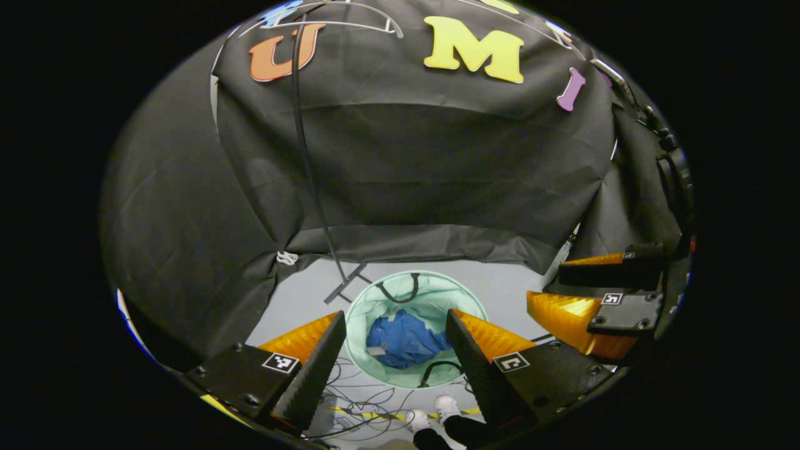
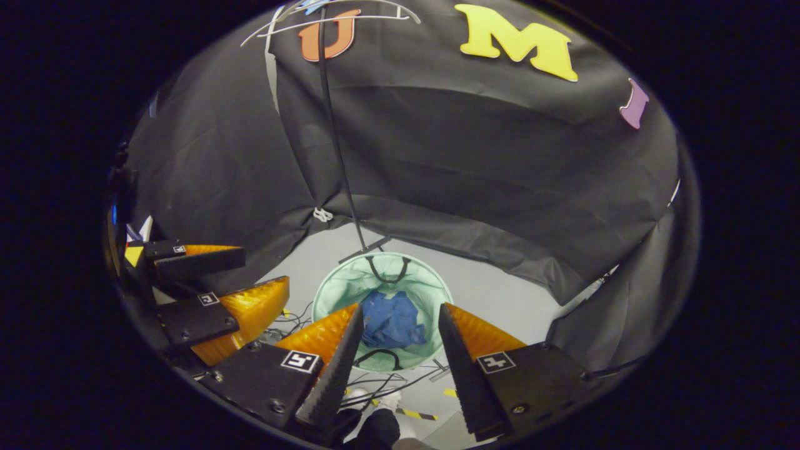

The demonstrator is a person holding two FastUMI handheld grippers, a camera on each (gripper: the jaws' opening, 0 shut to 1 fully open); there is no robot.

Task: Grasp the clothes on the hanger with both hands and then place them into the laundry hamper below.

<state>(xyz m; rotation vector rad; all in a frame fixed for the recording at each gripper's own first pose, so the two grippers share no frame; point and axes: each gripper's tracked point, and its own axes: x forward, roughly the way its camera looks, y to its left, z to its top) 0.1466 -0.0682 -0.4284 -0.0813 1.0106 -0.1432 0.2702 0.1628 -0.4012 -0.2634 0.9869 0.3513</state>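
The crumpled blue clothes (image 1: 405, 340) lie at the bottom of the round, pale green cloth hamper (image 1: 375, 300) on the grey floor. Above the hamper, the left gripper (image 1: 395, 325) and the right gripper (image 2: 400, 319) both hang with their orange fingers spread wide, holding nothing.

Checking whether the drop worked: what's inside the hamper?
A crumpled blue garment lies in the green hamper. Whatever is beneath it, and the hamper's bottom, is covered.
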